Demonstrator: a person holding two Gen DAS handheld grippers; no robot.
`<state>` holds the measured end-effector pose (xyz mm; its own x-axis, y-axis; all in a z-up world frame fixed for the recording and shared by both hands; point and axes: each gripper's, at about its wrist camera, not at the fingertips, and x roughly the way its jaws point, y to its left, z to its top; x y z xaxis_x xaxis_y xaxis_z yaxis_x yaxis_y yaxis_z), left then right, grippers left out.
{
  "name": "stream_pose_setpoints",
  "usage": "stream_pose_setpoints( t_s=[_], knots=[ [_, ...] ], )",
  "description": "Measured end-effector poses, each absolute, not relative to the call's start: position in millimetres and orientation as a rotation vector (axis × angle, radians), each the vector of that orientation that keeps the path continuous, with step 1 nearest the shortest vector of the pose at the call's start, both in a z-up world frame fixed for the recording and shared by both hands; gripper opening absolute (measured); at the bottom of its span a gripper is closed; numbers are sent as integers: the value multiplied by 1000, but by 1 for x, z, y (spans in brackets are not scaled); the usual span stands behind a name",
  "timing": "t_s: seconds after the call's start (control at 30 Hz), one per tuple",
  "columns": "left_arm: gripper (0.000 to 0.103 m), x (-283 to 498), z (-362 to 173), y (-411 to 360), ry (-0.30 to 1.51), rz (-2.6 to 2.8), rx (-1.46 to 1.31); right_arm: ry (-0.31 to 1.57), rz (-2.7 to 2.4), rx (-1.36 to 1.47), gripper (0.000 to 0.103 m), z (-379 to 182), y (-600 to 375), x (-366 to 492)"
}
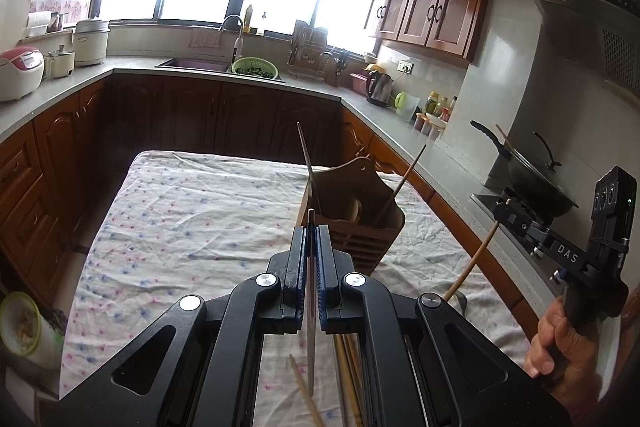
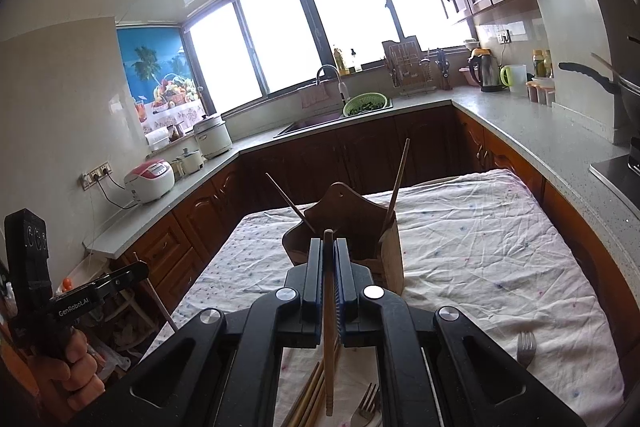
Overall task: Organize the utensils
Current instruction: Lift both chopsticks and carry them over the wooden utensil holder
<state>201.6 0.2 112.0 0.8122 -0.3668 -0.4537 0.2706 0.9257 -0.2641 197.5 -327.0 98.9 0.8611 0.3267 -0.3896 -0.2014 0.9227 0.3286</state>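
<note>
A wooden utensil holder (image 1: 352, 211) stands on the cloth-covered table (image 1: 180, 211), with two chopsticks leaning in it; it also shows in the right wrist view (image 2: 360, 239). My left gripper (image 1: 311, 231) is shut on a thin chopstick (image 1: 310, 307), held just short of the holder. My right gripper (image 2: 329, 245) is shut on a wooden chopstick (image 2: 329, 327), also just short of the holder; it shows at the right of the left wrist view (image 1: 508, 211). Loose chopsticks (image 2: 308, 399) and forks (image 2: 366, 407) lie on the cloth below the grippers.
Another fork (image 2: 526, 347) lies near the table's right edge. Kitchen counters wrap around the table, with a wok (image 1: 536, 183) on the stove at right, a sink (image 1: 192, 63), a green colander (image 1: 255, 67) and rice cookers (image 1: 20, 71) at left.
</note>
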Motion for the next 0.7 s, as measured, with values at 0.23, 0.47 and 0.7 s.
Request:
stream_pose_setpoints(
  t_s=[0.23,0.47,0.7],
  knots=[
    [3,226,142,-11,432,-338,-182,381,266,290,5,121,-334,220],
    [3,259,179,-27,300,-335,-180,279,228,292,5,152,-343,251],
    [3,304,197,-49,235,-316,-189,198,175,304,5,170,-351,283]
  ],
)
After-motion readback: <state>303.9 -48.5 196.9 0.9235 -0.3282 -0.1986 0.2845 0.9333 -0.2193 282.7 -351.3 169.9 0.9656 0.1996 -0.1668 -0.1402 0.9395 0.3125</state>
